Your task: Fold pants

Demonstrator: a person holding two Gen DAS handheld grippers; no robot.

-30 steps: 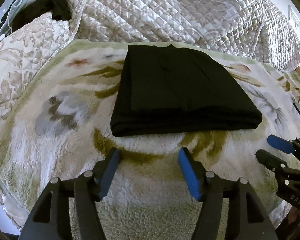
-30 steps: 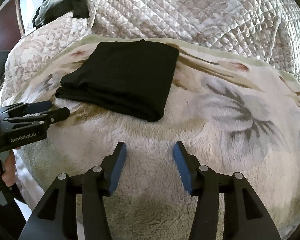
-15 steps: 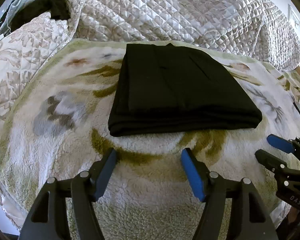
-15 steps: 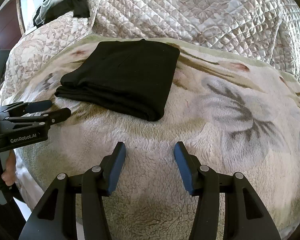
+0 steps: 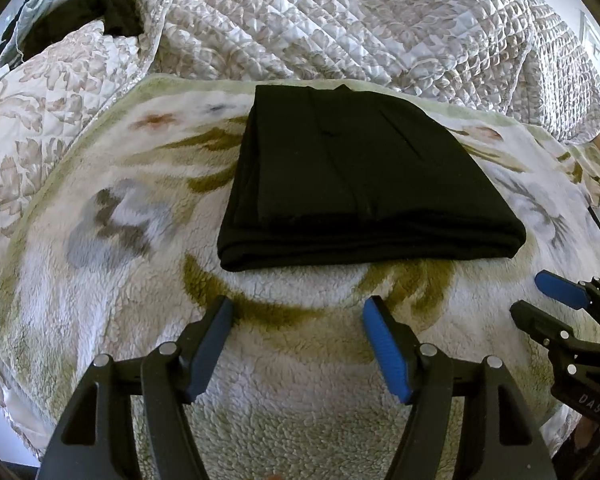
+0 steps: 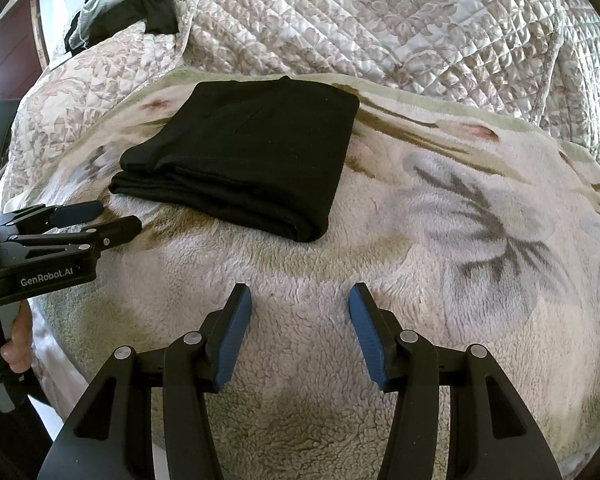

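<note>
The black pants (image 5: 360, 184) lie folded into a thick flat rectangle on the fleecy floral blanket (image 5: 140, 280); in the right wrist view the pants (image 6: 244, 160) sit up and to the left. My left gripper (image 5: 298, 312) hovers just short of the near folded edge, open, nothing between its blue pads. My right gripper (image 6: 300, 300) is open over bare blanket, to the right of the pants and below them. Each gripper shows in the other's view: the right gripper (image 5: 540, 296) at the right edge, the left gripper (image 6: 116, 216) at the left, neither touching the pants.
A quilted bedspread (image 5: 340, 20) rises behind the blanket. Dark and pale clothes (image 5: 80, 12) are heaped at the far left corner. A person's fingers (image 6: 16, 336) hold the left gripper's handle. The bed's near edge (image 6: 56, 356) drops off at lower left.
The left gripper's jaws have spread slightly wider. The pants and the right gripper have not moved.
</note>
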